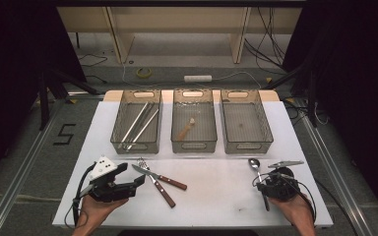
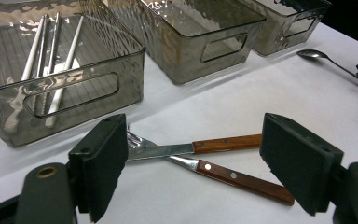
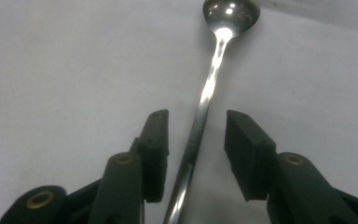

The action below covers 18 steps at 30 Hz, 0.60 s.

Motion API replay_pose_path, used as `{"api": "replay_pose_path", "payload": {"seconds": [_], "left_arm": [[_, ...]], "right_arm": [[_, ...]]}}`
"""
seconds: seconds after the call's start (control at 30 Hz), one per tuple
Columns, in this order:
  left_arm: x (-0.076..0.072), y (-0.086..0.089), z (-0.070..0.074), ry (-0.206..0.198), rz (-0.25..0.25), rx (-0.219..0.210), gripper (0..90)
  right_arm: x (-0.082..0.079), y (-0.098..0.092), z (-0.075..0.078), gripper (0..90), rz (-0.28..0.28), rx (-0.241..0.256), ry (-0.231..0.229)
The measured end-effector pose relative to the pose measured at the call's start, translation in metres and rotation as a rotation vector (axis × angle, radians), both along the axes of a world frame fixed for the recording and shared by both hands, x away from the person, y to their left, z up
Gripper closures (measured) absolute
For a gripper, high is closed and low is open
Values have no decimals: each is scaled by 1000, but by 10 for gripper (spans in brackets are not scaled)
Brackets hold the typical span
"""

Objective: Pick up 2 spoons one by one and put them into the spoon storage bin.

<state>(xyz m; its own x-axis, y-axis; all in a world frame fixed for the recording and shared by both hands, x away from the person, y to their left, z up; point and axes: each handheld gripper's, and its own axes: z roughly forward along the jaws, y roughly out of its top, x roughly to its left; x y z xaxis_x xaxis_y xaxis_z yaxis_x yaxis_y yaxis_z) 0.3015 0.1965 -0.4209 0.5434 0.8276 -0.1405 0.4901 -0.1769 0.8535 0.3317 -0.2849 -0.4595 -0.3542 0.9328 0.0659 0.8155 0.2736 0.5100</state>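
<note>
Now, at the lower left of the high view, the left claw [image 1: 139,179] is released, its jaws wide apart just beside the fork [image 1: 156,176] and knife [image 1: 153,185], which lie crossed on the white surface [image 1: 216,191]. Three bins [image 1: 194,127] stand in a row at the upper middle. At the lower right, the right claw [image 3: 193,140] is also released, with the spoon [image 3: 212,88] handle lying between its jaws, not gripped.
</note>
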Motion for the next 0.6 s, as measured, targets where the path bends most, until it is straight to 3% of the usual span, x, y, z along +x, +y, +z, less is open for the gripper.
{"api": "replay_pose_path", "payload": {"seconds": [0.3,0.6], "left_arm": [[0,0,0,1,1,0,229],[0,0,0,0,-2,3,228]], "right_arm": [[0,3,-5,717,14,-27,26],[0,4,-6,802,10,-54,23]]}}
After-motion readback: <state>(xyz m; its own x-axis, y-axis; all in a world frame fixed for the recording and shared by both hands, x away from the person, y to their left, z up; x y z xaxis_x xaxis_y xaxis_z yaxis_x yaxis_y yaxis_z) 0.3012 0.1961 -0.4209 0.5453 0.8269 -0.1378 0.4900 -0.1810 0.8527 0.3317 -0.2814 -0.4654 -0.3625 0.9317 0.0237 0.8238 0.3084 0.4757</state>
